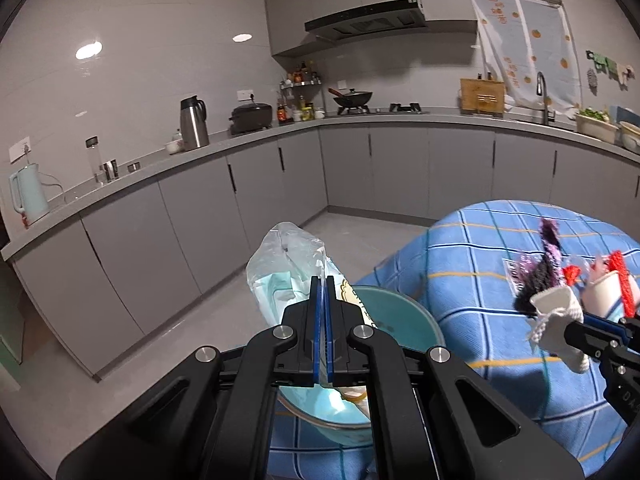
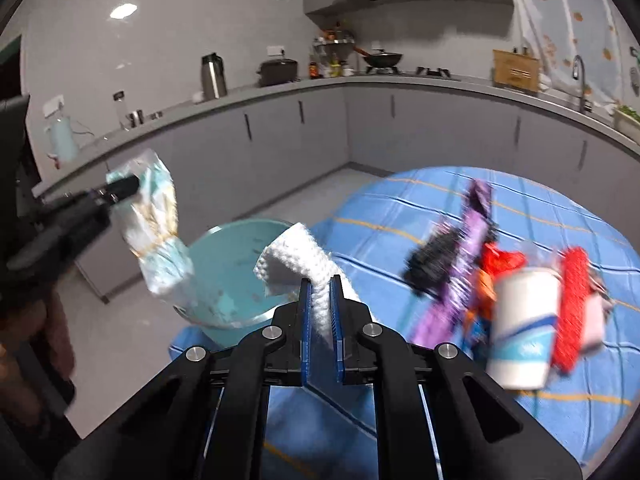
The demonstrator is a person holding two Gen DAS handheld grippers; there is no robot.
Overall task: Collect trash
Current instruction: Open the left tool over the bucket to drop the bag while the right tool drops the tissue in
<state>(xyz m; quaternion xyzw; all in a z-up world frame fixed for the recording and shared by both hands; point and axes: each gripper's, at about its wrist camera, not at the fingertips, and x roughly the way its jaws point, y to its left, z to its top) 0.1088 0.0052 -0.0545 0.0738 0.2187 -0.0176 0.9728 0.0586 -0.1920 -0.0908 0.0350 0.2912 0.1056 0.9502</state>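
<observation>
My left gripper [image 1: 324,280] is shut on a crumpled clear and pale-blue plastic wrapper [image 1: 286,268], held up over a teal basin [image 1: 400,320]. From the right wrist view that wrapper [image 2: 154,232] hangs from the left gripper [image 2: 126,186] above the teal basin [image 2: 236,248]. My right gripper [image 2: 320,282] is shut on a folded white paper towel [image 2: 296,256], lifted off the blue checked tablecloth [image 2: 400,216]. In the left wrist view the right gripper [image 1: 568,330] holds the paper towel [image 1: 554,310] at the right.
A white paper cup [image 2: 522,328], red wrappers [image 2: 572,308], a purple wrapper [image 2: 468,248] and a black brush-like item [image 2: 436,264] lie on the tablecloth, blurred. Grey kitchen cabinets [image 1: 280,184] with a cluttered counter curve around behind. Grey floor [image 1: 180,332] lies left.
</observation>
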